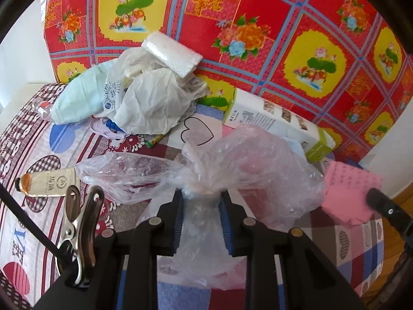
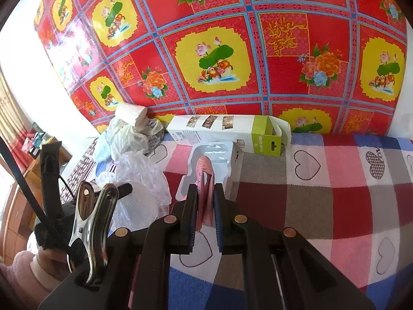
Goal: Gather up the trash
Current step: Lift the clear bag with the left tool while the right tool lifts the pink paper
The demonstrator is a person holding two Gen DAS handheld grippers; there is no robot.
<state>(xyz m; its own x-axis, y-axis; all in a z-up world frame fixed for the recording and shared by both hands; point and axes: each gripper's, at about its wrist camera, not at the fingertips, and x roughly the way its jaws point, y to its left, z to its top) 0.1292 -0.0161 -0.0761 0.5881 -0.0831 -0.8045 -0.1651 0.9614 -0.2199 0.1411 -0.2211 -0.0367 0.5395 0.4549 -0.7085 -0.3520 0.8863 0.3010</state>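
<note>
Pickup step judged under way: a clear plastic bag (image 1: 201,175) is pinched in the left gripper (image 1: 201,201) above the bed (image 2: 309,193), folded pink paper (image 2: 205,193) is clamped in the right gripper (image 2: 205,201); a bin, unseen, is needed next.

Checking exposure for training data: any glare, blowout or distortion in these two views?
Left wrist: fisheye bends the red mat grid; white wall at the left edge is washed out; the clear plastic bag glints slightly. Right wrist: strong glare patch on the mat's upper left, blown-out wall beside it, dark vignette in the corners.
</note>
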